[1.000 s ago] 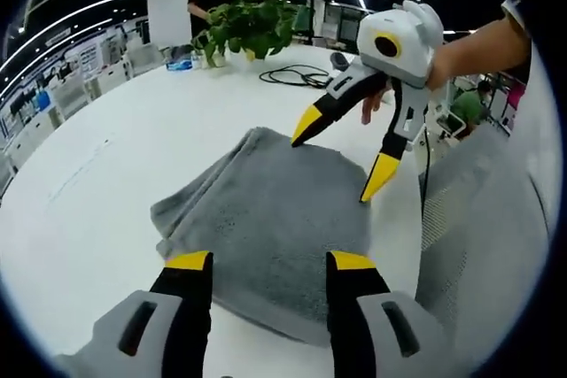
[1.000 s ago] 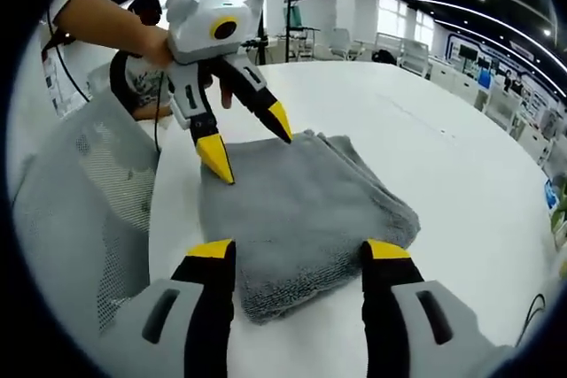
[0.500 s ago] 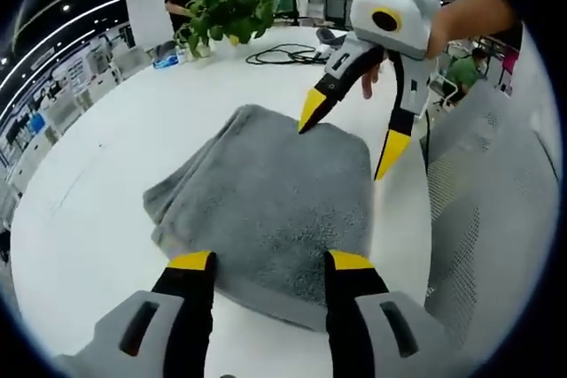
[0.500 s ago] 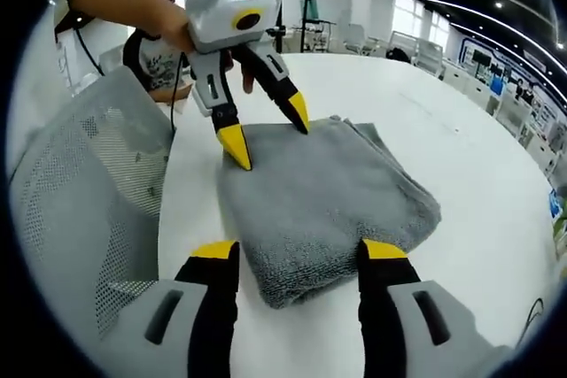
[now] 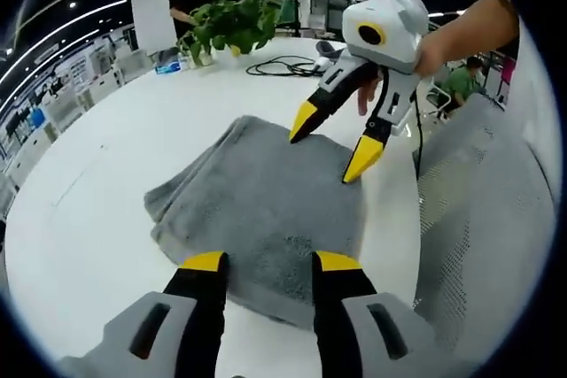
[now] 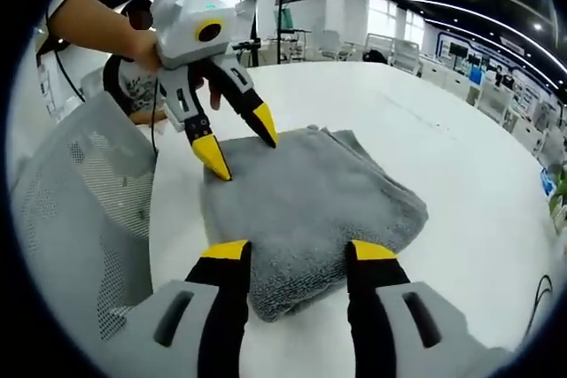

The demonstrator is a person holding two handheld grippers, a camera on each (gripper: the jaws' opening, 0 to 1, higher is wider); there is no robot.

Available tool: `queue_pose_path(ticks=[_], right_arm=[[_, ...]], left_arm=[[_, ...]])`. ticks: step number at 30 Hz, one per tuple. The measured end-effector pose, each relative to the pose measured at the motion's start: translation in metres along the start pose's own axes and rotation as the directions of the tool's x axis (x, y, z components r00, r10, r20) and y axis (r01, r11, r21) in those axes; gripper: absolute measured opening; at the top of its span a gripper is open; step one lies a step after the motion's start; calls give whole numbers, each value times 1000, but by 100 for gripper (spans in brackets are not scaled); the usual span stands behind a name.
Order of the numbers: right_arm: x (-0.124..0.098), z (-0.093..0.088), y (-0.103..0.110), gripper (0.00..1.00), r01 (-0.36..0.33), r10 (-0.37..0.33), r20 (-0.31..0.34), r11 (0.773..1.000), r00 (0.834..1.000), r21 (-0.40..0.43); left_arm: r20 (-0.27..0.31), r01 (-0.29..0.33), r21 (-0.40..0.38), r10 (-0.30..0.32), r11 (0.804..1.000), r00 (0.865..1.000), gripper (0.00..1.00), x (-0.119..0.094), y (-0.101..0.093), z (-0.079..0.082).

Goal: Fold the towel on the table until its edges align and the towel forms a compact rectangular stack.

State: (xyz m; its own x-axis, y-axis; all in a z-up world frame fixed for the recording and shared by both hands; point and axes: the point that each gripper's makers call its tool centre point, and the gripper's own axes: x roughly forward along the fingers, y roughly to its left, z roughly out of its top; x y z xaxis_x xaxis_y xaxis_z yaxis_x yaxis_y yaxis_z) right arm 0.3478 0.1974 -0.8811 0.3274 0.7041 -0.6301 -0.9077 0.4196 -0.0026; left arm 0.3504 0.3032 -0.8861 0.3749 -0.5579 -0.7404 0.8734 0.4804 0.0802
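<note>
Folded grey terry towel (image 5: 266,205) lies on the white desk (image 5: 97,183), both hand-held grippers, left (image 5: 264,262) and right (image 6: 293,250), spread at opposite ends, contact apparently nil.

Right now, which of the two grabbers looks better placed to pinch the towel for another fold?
Neither clearly. The left gripper and right gripper each hang open over opposite ends of the folded towel, so both could pinch together.
</note>
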Motion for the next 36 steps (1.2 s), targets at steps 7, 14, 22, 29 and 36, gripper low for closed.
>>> queue_pose_path(ticks=[7, 14, 22, 29, 36], right_arm=[[1, -5, 0, 43, -8, 8, -4, 1000, 1000, -17], [-4, 2, -4, 42, 1, -1, 22, 1000, 1000, -3], [-7, -6, -9, 38, 24, -24, 27, 1000, 999, 15], [-4, -10, -9, 39, 14, -14, 5, 1000, 1000, 3], [-12, -4, -3, 41, -5, 6, 48, 1000, 999, -5]], left_arm=[[28, 0, -55, 1, 998, 1000, 38, -1, 4, 3], [39, -29, -14, 30, 999, 999, 38, -9, 11, 6], [19, -34, 18, 33, 999, 999, 37, -4, 10, -2], [29, -31, 16, 31, 999, 999, 37, -6, 9, -2], [86, 29, 22, -31, 999, 996, 37, -17, -9, 5]])
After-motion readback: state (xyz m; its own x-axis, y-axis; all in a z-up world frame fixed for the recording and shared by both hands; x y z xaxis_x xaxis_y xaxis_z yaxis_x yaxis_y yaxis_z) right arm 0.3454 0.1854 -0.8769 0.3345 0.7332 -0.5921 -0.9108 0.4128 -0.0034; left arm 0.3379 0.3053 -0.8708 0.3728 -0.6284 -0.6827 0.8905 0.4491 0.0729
